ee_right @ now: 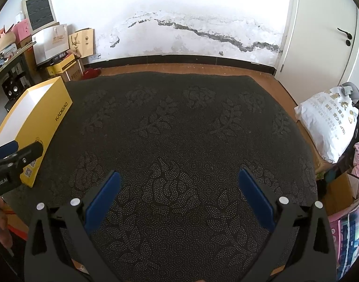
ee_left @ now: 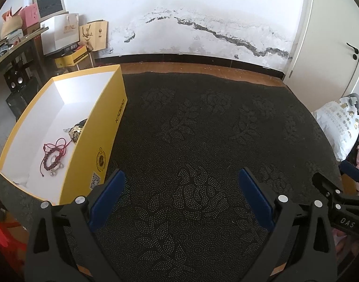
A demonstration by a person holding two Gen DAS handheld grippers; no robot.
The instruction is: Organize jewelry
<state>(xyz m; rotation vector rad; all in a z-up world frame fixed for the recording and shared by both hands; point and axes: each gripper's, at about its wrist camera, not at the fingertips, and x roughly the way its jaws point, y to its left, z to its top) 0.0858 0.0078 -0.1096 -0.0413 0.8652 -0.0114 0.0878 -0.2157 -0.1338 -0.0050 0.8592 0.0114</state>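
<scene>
- Dark patterned mat [ee_left: 191,141] fills both frames, with nothing lying on its visible part.
- Left gripper [ee_left: 181,181] and right gripper [ee_right: 179,183] hang above it, jaws spread wide, holding nothing.
- Yellow box [ee_left: 95,141] stands at left; red bracelet [ee_left: 53,157] and a gold piece [ee_left: 76,129] lie inside.
- Sorting looks finished, or paused; any next move needs another piece found first.
- Only the left view sees inside the box; the right view shows its outer wall.

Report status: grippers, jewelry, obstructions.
Left gripper open, empty; right gripper open, empty. Red bead bracelet and a gold piece in yellow box. Dark mat bare, nothing blocking.
</scene>
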